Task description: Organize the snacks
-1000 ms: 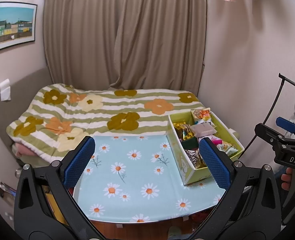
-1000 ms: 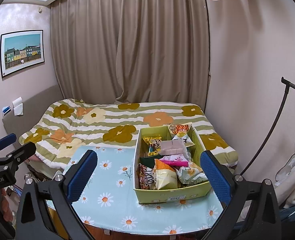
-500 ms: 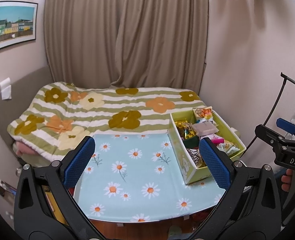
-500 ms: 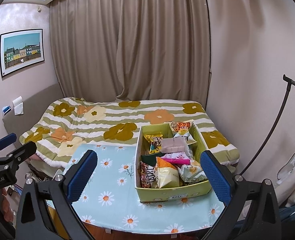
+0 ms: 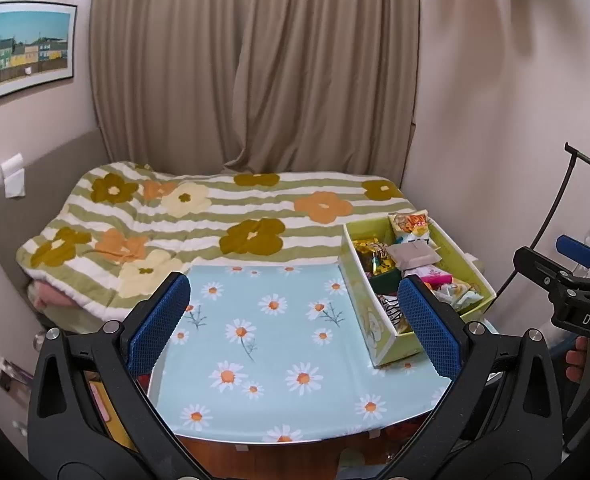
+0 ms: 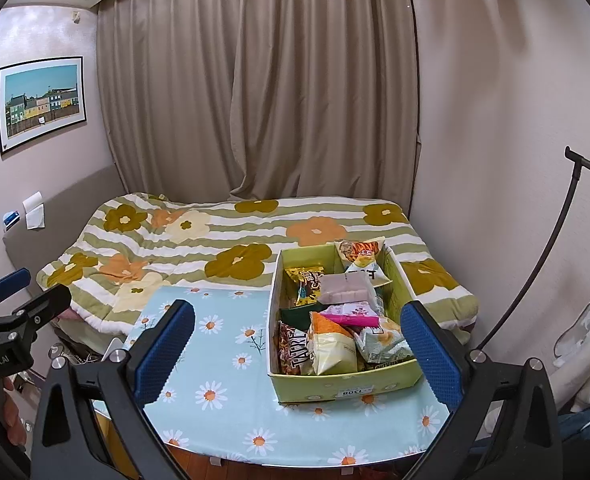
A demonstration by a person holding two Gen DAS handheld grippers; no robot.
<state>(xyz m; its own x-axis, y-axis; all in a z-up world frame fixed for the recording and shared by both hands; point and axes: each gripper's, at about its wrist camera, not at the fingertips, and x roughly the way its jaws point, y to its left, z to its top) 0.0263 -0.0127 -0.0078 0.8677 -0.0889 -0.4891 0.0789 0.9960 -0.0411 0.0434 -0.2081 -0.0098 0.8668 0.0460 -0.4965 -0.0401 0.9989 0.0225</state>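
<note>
The long yellow-green cardboard box point(image 6: 337, 385) of snack packets stands along the right edge of the table with the light-blue daisy-print cloth point(image 6: 231, 364), its long axis running from the near edge toward the flower-patterned quilt point(image 6: 199, 248) behind. Inside lie a brown-lettered bag point(image 6: 293, 350), a pale yellow bag point(image 6: 331, 350), a pink packet point(image 6: 349, 314) and a grey packet point(image 6: 345, 289). The left gripper point(image 5: 293, 320) and right gripper point(image 6: 303, 346) both hang above the near edge, spread wide and empty.

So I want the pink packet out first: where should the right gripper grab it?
Come from above with the right gripper and pinch the pink packet across its narrow width; it lies flat on top of the pile in the box, long edges exposed.
</note>
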